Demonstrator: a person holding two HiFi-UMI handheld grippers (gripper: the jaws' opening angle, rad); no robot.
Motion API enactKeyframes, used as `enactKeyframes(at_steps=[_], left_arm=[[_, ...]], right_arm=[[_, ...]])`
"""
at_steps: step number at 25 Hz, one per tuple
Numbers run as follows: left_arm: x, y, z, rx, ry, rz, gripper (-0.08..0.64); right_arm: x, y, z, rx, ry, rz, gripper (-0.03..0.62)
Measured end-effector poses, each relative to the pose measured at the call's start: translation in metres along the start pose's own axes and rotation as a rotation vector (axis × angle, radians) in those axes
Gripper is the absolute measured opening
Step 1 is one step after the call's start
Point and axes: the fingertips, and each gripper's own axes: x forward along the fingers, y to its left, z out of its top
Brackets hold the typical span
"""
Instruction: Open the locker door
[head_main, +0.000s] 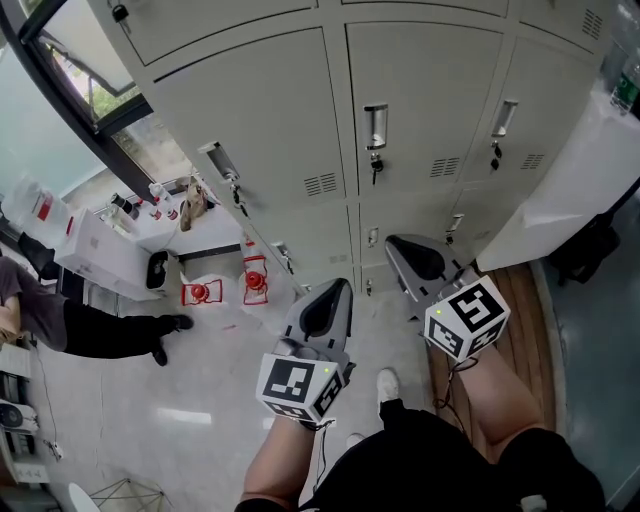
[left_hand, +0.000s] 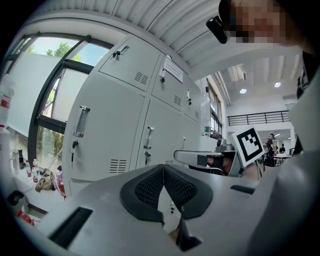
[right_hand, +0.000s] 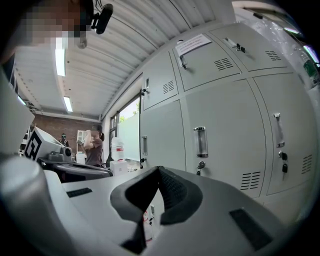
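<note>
Left tool (head_main: 335, 288) and right tool (head_main: 395, 243) pressed together; locker door (head_main: 430, 110) ahead of both, apart

Ahead, locker bank (head_main: 420, 110); left gripper (head_main: 336, 292) left of right gripper (head_main: 400, 248), both short of it; window (head_main: 85, 85) far left

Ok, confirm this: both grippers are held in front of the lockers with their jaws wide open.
Wrong on the jaws. The left gripper and right gripper are held in front of the lockers with jaws shut, as each gripper view shows.
</note>
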Motion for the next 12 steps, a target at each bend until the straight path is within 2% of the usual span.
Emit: enactKeyframes(at_steps=[12], left_arm=[[0.049,0.005,0.017,0.035,-0.020,0.044,0.017]], right_arm=[[0.028,-0.053,0.015,0.026,-0.036,0.019,0.054]])
